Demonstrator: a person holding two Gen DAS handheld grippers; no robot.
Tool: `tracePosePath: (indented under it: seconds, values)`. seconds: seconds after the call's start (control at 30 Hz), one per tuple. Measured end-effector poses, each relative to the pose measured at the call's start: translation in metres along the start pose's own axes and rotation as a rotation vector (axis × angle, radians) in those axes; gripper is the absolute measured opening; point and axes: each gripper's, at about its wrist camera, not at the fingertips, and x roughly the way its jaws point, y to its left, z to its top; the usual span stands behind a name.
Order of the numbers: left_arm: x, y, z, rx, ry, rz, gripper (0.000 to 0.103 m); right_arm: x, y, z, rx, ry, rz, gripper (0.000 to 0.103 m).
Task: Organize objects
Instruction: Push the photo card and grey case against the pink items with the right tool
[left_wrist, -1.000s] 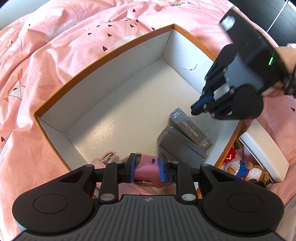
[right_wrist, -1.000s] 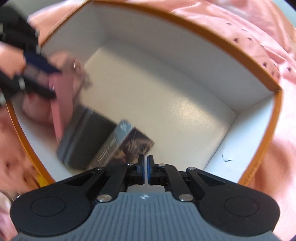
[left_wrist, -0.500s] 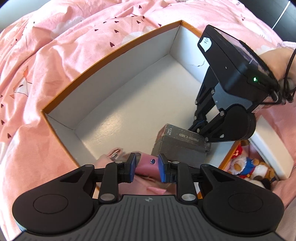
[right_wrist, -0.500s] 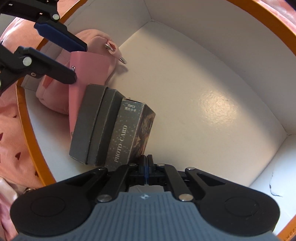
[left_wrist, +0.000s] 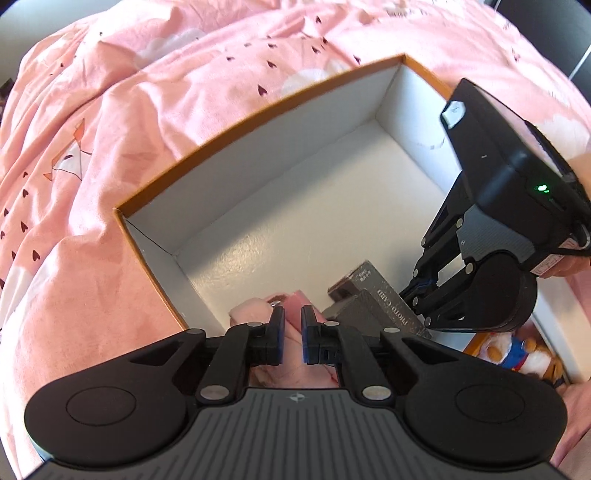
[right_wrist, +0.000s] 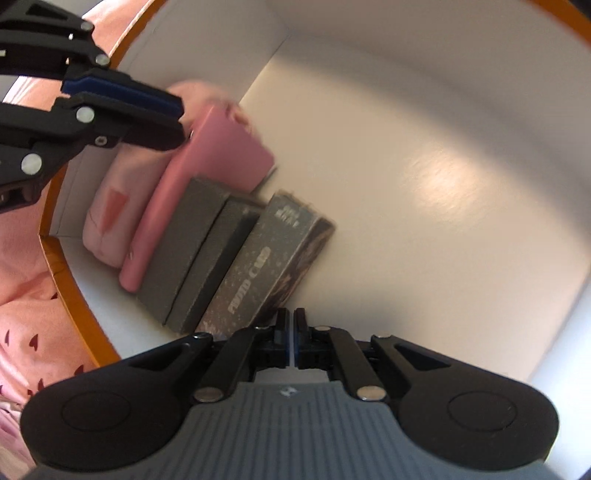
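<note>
An orange-rimmed white box lies on the bed. In its near corner a soft pink pouch, a flat pink case, two grey boxes and a dark PHOTO CARD box lean side by side. My left gripper points down over that corner. Its jaws are closing on the upper edge of the pink case, which shows between the pads. My right gripper is shut with nothing in it. Its tip rests beside the PHOTO CARD box.
The box sits on a pink duvet printed with small hearts. Outside the box's right wall lie a plush toy and a white lid or tray. A person's hand holds the right gripper.
The left jaws have narrowed onto the pink case, which now leans against the grey boxes. The right gripper came down into the box to the PHOTO CARD box, which now stands against the grey ones.
</note>
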Motion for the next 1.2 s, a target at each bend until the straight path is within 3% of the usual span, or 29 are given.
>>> tracePosePath:
  seconds: [0.2, 0.37, 0.47, 0.53, 0.77, 1.1, 1.2]
  values:
    - [-0.009, -0.011, -0.001, -0.002, -0.036, -0.029, 0.01, -0.02, 0.004, 0.001, -0.038, -0.065, -0.058, 0.004]
    - [-0.005, -0.017, -0.004, 0.001, -0.023, -0.039, 0.01, -0.02, 0.011, 0.002, -0.023, -0.053, -0.072, 0.003]
    - [0.006, -0.019, -0.005, -0.018, 0.006, -0.003, 0.01, -0.018, 0.014, 0.0, 0.001, -0.046, -0.077, 0.002]
    - [0.008, -0.02, -0.007, -0.034, 0.006, 0.028, 0.016, -0.017, 0.014, 0.0, 0.01, -0.049, -0.085, 0.002]
    - [0.004, -0.021, -0.011, -0.075, -0.018, 0.044, 0.016, -0.022, 0.011, -0.004, 0.025, -0.059, -0.122, 0.004]
    - [-0.044, -0.03, -0.029, -0.23, -0.212, 0.008, 0.017, -0.042, 0.005, -0.016, 0.058, -0.13, -0.198, 0.011]
    - [-0.056, -0.04, -0.035, -0.296, -0.254, 0.038, 0.017, -0.049, 0.005, -0.022, 0.064, -0.158, -0.223, 0.012]
